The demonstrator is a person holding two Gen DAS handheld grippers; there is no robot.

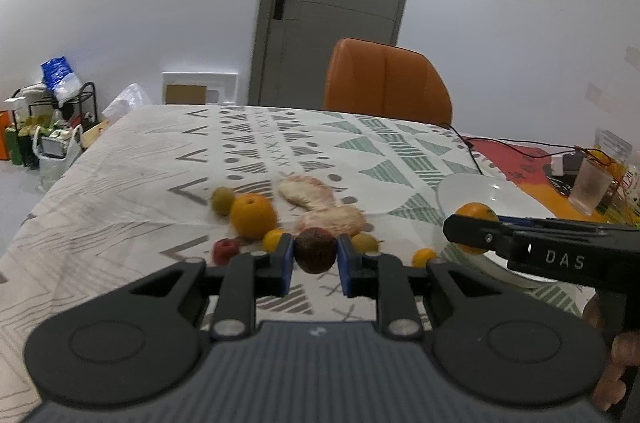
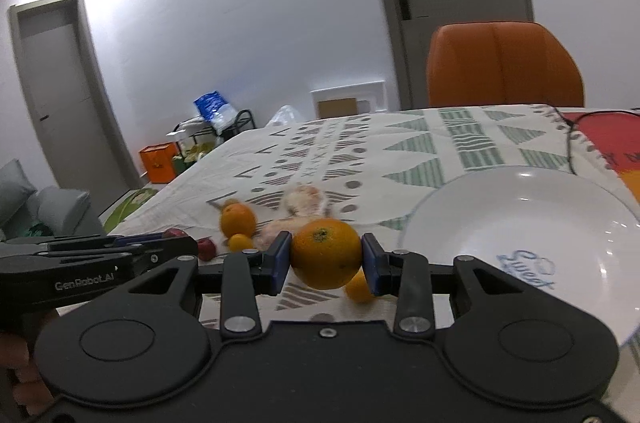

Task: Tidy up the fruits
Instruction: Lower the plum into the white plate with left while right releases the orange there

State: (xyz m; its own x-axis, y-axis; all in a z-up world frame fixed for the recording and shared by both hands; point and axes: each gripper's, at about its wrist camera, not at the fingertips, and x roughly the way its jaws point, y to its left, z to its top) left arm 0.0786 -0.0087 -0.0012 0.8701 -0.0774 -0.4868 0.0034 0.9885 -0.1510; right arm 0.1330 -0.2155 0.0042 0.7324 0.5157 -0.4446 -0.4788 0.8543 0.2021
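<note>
My left gripper (image 1: 315, 255) is shut on a dark red-brown fruit (image 1: 315, 250) and holds it above the patterned tablecloth. My right gripper (image 2: 325, 258) is shut on an orange (image 2: 325, 253), held left of the white plate (image 2: 520, 223); it shows in the left wrist view too (image 1: 474, 228), over the plate's rim (image 1: 472, 189). On the cloth lie a large orange (image 1: 253, 216), a green fruit (image 1: 222, 200), a red fruit (image 1: 225, 250), small oranges (image 1: 273, 239), another green fruit (image 1: 365, 242) and peeled pinkish pomelo pieces (image 1: 308, 193).
An orange chair (image 1: 386, 81) stands behind the table's far edge. At the right are a black cable (image 1: 468, 143), a plastic cup (image 1: 591, 185) and clutter on a red mat. A rack with bags (image 1: 60, 119) stands on the floor at left.
</note>
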